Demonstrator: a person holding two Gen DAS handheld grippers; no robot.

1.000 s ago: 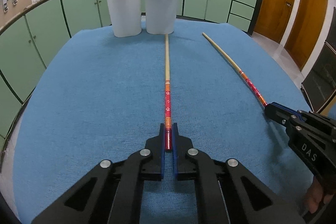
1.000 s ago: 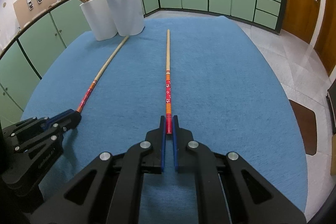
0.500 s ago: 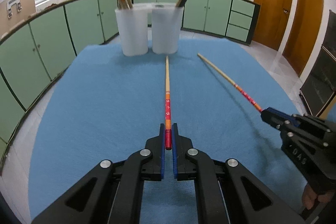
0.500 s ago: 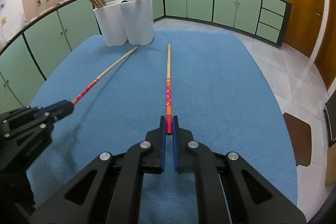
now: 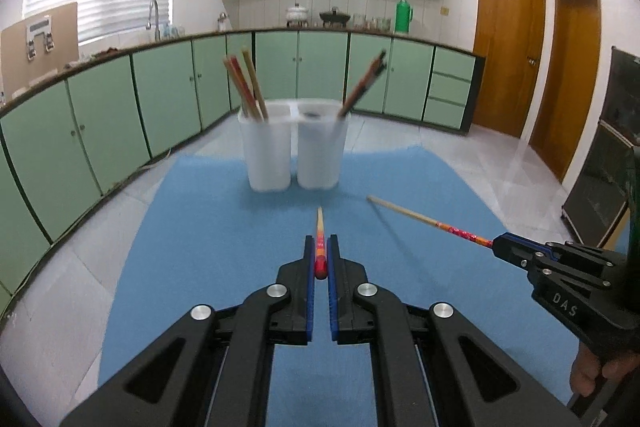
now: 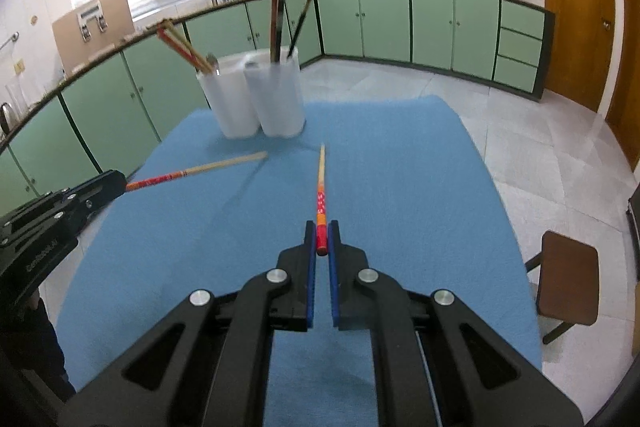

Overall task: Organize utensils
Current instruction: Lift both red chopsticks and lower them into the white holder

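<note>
My left gripper [image 5: 320,255] is shut on the red end of a chopstick [image 5: 319,239] and holds it lifted above the blue tablecloth [image 5: 200,247], tip toward two white cups. My right gripper [image 6: 321,238] is shut on a second red-ended chopstick [image 6: 320,187], also lifted. Each sees the other: the right gripper [image 5: 500,245] with its chopstick [image 5: 416,217], the left gripper [image 6: 116,183] with its chopstick [image 6: 200,169]. The left cup [image 5: 266,155] holds several red and wooden chopsticks. The right cup [image 5: 320,151] holds dark chopsticks.
The cups [image 6: 256,99] stand at the far edge of the table. Green cabinets [image 5: 100,131] run around the room. A brown stool [image 6: 568,279] stands right of the table. Tiled floor [image 6: 540,147] lies beyond.
Both grippers have risen and drawn back from the cups, lifting their chopsticks off the cloth. The chopsticks now point forward in the air.
</note>
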